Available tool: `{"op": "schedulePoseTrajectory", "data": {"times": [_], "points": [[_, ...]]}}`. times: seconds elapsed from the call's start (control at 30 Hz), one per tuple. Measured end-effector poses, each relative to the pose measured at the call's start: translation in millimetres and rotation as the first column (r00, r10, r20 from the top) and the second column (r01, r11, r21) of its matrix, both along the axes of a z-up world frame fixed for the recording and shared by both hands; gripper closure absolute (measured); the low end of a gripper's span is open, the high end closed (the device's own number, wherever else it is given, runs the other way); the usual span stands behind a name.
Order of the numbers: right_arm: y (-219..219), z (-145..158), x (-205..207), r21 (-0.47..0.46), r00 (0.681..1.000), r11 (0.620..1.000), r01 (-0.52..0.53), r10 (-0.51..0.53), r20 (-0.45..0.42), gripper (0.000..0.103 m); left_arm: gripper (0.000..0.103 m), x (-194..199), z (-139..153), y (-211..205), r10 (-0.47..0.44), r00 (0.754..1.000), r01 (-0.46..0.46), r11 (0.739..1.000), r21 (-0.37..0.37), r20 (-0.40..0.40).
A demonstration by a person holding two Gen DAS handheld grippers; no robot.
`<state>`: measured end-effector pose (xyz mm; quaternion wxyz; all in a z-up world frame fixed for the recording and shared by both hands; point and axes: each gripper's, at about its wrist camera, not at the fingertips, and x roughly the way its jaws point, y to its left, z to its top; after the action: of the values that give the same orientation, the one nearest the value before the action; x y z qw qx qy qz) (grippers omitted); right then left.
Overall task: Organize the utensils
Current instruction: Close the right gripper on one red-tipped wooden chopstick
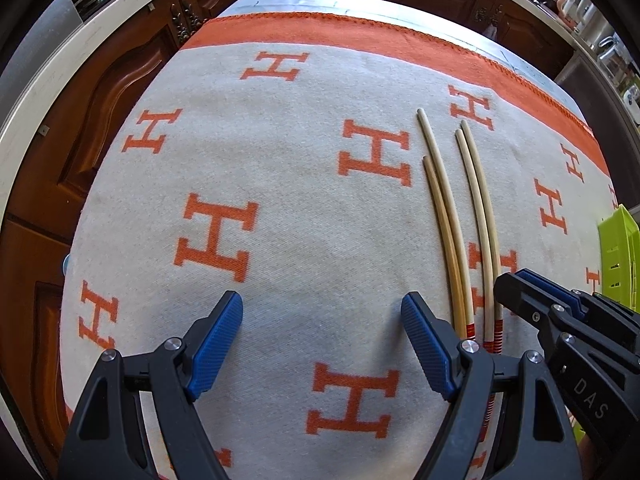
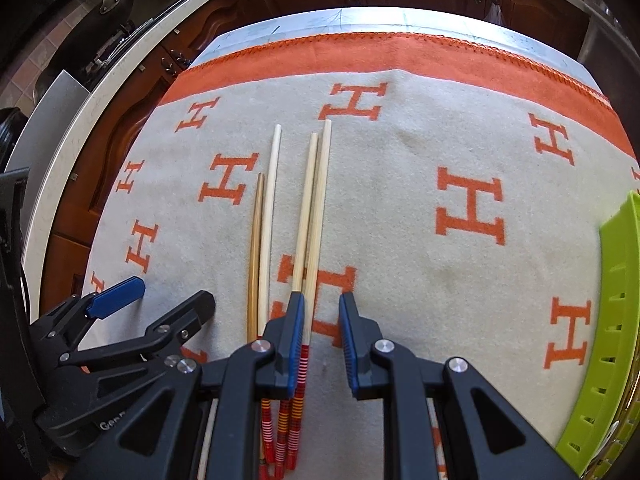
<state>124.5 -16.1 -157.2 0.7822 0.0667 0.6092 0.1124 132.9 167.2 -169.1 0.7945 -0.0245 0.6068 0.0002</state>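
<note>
Several long bamboo chopsticks [image 1: 460, 216] with red striped handle ends lie side by side on the table, tips pointing away; they also show in the right wrist view [image 2: 308, 216]. My left gripper [image 1: 322, 312] is open and empty, hovering just left of the chopsticks. It shows at the lower left of the right wrist view [image 2: 172, 290]. My right gripper [image 2: 322, 312] is open and empty, its left finger [image 2: 294, 340] over the handles of the right pair. It shows at the right of the left wrist view [image 1: 516, 280].
A beige blanket [image 1: 280, 184] with orange H letters and an orange border covers the table. A lime green slotted basket [image 2: 616, 320] stands at the right edge, also in the left wrist view [image 1: 620, 256]. Dark wooden cabinets [image 1: 92, 120] and a counter lie beyond.
</note>
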Motion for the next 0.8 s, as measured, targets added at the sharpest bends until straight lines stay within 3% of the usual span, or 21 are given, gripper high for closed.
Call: {"op": "schedulePoseTrajectory", "data": {"times": [0.3,0.53,0.57,0.63,0.8], "points": [[2.2,0.5,-6.8,-0.048,1.000,0.999,-0.025,0.025,0.008,0.086,0.023,-4.0,1.6,8.3,0.010,1.000,-0.010,1.000,0.000,-0.003],[16.2,-0.1,-12.8,-0.159,0.995,0.985,-0.071,0.082,0.064,0.087,0.023,-8.8,3.8,4.5,0.017,1.000,-0.017,1.000,-0.001,-0.001],[16.6,0.1,-13.6,-0.168,0.994,0.983,-0.071,0.083,0.071,0.091,0.023,-9.7,4.4,3.5,0.018,1.000,-0.018,1.000,-0.002,-0.001],[13.5,-0.1,-14.3,-0.182,0.995,0.982,-0.051,0.067,0.079,0.097,0.023,-12.2,6.4,2.3,0.018,1.000,-0.018,1.000,-0.002,0.003],[-11.6,1.0,-16.2,-0.144,0.998,0.989,0.030,-0.021,0.061,0.098,0.023,-16.5,9.3,-3.1,0.014,1.000,-0.014,0.999,-0.028,0.009]]}}
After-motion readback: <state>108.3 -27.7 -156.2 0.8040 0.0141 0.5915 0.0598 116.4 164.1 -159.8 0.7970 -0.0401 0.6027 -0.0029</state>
